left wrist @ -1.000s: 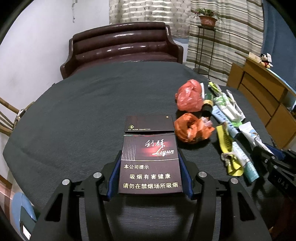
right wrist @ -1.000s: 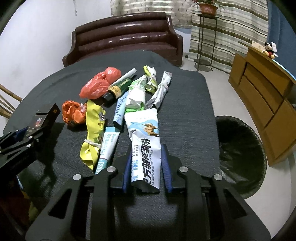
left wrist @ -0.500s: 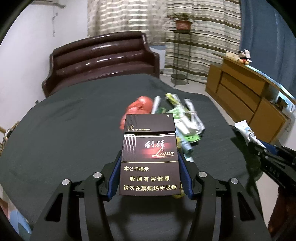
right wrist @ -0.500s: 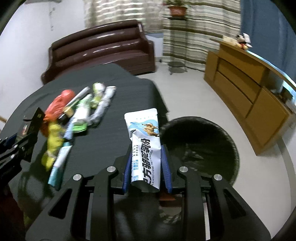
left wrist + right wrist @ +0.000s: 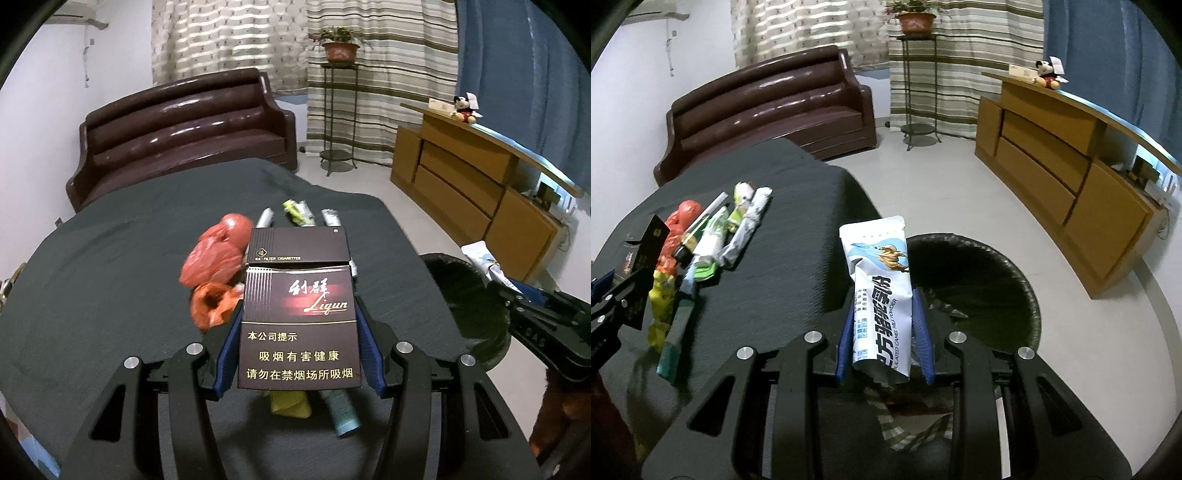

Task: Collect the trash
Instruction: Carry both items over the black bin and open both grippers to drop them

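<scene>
My left gripper (image 5: 297, 354) is shut on a dark cigarette pack (image 5: 298, 317) with its lid flipped open, held above the trash on the dark table (image 5: 110, 295). My right gripper (image 5: 882, 332) is shut on a white and blue milk powder sachet (image 5: 879, 291), held at the table's right edge over the near rim of a black bin (image 5: 979, 291) on the floor. Red plastic bags (image 5: 218, 254), wrappers and tubes (image 5: 713, 243) lie in a row on the table. The bin (image 5: 469, 295) and the right gripper also show at the right of the left wrist view.
A brown leather sofa (image 5: 184, 133) stands behind the table. A wooden sideboard (image 5: 1071, 177) with a plush toy runs along the right wall. A metal plant stand (image 5: 918, 85) stands by the striped curtains. Grey floor lies between the bin and the sideboard.
Both grippers have swung to the right with their loads. The right gripper moved from over the table to the bin's rim. The left gripper now hangs over the trash row.
</scene>
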`<state>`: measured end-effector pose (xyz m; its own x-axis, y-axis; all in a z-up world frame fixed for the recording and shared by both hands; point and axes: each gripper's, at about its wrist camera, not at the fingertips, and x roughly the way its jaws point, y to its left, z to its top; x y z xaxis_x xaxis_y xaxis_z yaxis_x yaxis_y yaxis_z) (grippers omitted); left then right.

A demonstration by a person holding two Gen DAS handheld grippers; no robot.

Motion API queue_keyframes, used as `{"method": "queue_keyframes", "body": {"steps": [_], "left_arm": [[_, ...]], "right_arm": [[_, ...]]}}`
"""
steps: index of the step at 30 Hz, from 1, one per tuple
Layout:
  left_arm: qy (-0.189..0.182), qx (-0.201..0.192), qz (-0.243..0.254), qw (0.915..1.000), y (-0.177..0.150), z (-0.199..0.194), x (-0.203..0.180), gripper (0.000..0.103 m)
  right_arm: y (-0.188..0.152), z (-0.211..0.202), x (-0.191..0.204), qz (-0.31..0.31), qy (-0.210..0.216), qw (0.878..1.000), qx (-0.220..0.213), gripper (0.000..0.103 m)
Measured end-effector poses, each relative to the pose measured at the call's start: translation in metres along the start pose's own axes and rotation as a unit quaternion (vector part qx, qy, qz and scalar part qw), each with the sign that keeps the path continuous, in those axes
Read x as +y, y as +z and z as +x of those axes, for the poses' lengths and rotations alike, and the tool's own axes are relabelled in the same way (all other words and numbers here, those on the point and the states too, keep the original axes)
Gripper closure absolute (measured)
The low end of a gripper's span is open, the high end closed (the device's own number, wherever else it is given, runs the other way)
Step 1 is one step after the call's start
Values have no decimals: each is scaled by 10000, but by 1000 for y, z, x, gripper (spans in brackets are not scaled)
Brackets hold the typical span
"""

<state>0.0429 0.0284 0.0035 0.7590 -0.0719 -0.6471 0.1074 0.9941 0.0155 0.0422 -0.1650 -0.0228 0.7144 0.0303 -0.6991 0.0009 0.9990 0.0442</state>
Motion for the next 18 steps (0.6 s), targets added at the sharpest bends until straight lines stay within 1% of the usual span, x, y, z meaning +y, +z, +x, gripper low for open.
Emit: {"method": "queue_keyframes", "body": {"steps": [8, 11, 18], "left_arm": [[-266, -52, 225, 9994, 14, 15, -35, 49], [-367, -64, 352, 9987, 17, 23, -56, 49], [-510, 41, 616, 9968, 19, 42, -90, 49]], "right_arm": [[7, 3, -30, 279, -243, 9993, -50, 75], [9, 6, -41, 345, -343, 9988, -67, 75], [10, 15, -61, 483, -510, 9975, -36, 75]]}}
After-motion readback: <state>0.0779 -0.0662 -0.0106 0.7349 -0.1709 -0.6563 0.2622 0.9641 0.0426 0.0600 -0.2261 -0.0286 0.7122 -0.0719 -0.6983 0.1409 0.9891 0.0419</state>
